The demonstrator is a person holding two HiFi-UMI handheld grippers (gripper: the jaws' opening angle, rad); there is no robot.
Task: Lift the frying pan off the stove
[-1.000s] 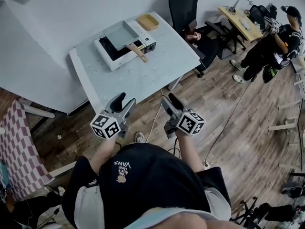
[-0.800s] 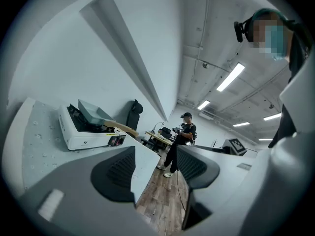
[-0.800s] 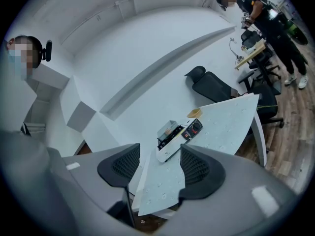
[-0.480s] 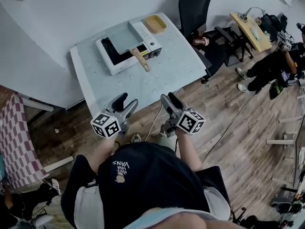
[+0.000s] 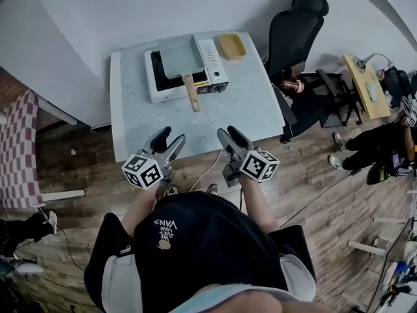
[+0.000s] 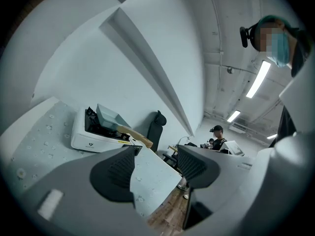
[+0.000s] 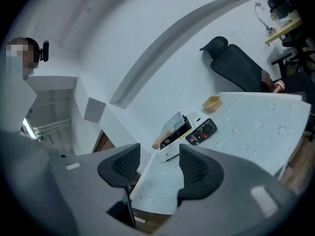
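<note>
Both hand-held grippers hang empty. The left gripper (image 5: 171, 137) (image 6: 156, 168) and the right gripper (image 5: 229, 134) (image 7: 157, 168) each hold their dark ribbed jaws wide apart with nothing between them, side by side and well short of the white portable gas stove (image 5: 215, 64).

On that stove rests the pale grey square frying pan (image 5: 180, 56), its light wooden handle (image 5: 191, 93) jutting past the stove's front edge towards the grippers. The stove's front carries a small dark logo and a yellow strip, both too small to read, and a black and red knob (image 7: 206, 128).

"VANS" shows on the person's black shirt (image 5: 166, 230).

The stove stands on a pale speckled table (image 5: 247, 109). A shallow yellow dish (image 5: 232, 46) lies just right of the stove, and a black office chair (image 5: 296, 28) stands further right.
</note>
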